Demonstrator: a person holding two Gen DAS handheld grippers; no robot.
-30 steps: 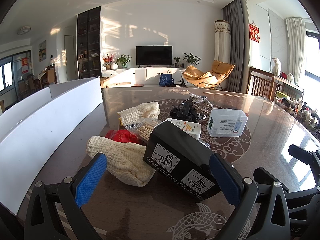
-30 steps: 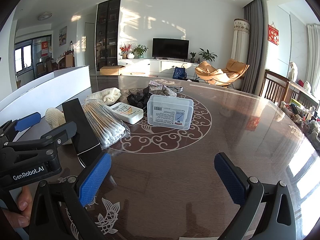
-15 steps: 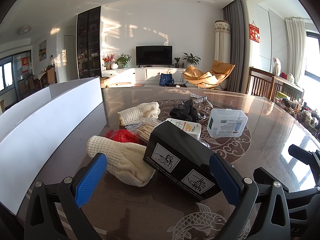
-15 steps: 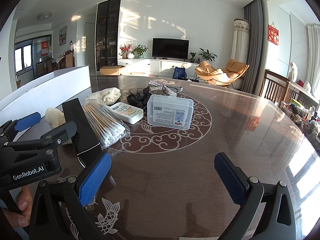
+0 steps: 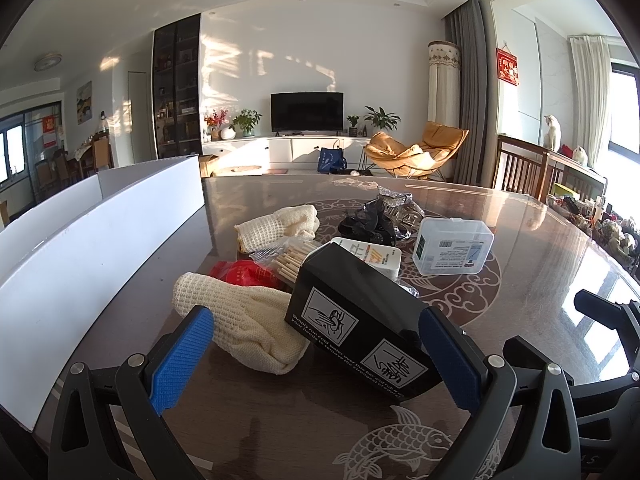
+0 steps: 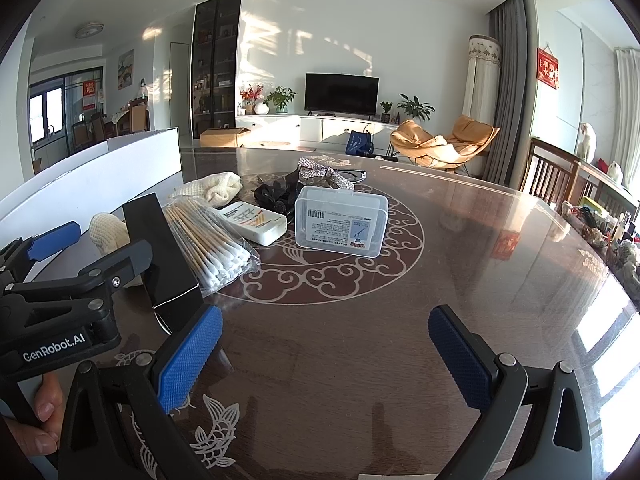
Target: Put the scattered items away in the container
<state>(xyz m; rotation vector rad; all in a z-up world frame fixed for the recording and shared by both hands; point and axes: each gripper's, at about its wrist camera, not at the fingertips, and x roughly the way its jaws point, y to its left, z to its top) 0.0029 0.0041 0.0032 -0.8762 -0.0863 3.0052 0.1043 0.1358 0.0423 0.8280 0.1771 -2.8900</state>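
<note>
Left claw (image 5: pixel 316 364) gapes empty around black box (image 5: pixel 356 320) beside cream mitt (image 5: pixel 244 320); stiff, probably light: pinch its long sides.

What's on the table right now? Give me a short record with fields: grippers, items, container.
left gripper: open, black box between its fingers, not clamped
right gripper: open, over bare table
items: cream cloth, cotton swabs, clear plastic box, white packet, black bundle
container: white box at the left, nothing seen inside
</note>
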